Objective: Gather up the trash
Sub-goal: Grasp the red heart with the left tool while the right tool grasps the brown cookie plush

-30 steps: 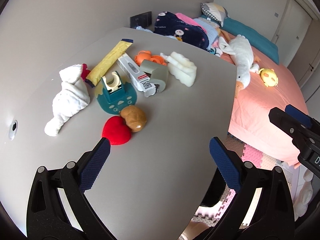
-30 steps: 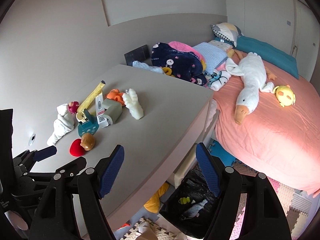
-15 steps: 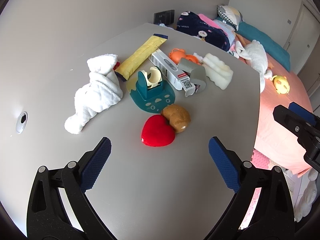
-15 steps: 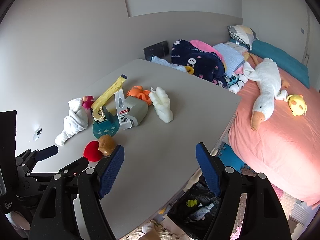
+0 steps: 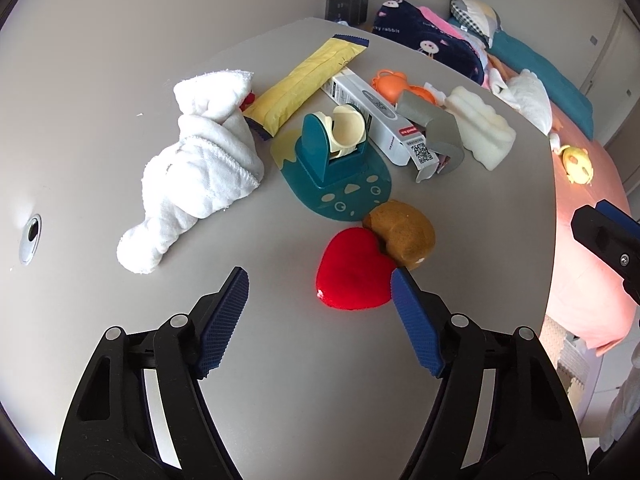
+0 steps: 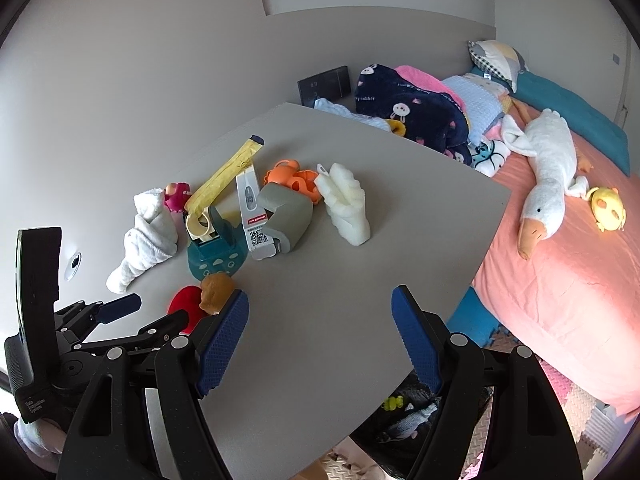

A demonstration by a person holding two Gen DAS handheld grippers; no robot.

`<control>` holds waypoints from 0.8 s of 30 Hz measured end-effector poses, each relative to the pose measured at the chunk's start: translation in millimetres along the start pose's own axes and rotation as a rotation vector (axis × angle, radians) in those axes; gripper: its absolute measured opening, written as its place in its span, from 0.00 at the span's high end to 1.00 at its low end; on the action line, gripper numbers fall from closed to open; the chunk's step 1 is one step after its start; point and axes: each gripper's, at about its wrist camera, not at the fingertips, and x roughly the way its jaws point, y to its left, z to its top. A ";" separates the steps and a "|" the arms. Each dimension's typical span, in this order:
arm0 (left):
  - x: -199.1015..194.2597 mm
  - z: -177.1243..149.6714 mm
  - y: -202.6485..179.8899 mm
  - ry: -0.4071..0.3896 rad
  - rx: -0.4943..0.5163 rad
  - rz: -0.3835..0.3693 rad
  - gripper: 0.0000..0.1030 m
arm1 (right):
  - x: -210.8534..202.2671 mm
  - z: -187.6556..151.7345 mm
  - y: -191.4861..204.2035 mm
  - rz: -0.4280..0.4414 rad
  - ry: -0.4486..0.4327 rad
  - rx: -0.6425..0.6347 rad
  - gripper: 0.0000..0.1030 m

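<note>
On the table (image 5: 280, 380) I am counting one of each: a white towel (image 5: 200, 168), a yellow wrapper (image 5: 304, 80), a teal tape dispenser (image 5: 336, 160), a white box (image 5: 380, 120), a red heart (image 5: 354, 276), a brown lump (image 5: 404, 234), a grey corner guard (image 5: 438, 130), an orange toy (image 5: 394, 84), a white foam block (image 5: 480, 132). Beyond the table, on the bed (image 6: 560, 280), I am seeing one goose plush (image 6: 546, 184) and one yellow chick (image 6: 608, 202).

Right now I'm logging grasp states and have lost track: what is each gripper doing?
Left gripper: open, holding nothing, jaws spread just short of the red heart.
Right gripper: open, empty, above the table.
</note>
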 end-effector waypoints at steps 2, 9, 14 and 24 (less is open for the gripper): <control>3.7 1.3 0.4 0.006 0.002 -0.006 0.32 | 4.7 0.8 2.9 0.009 0.007 -0.006 0.28; 11.7 9.3 -6.7 0.001 0.031 -0.021 0.32 | 19.8 3.3 12.7 0.027 0.032 -0.029 0.28; 22.6 10.3 -3.4 0.010 0.016 -0.027 0.56 | 26.6 6.5 16.0 0.033 0.044 -0.039 0.28; 21.9 12.5 15.4 -0.002 -0.008 -0.034 0.73 | 48.4 10.9 34.5 0.085 0.084 -0.068 0.28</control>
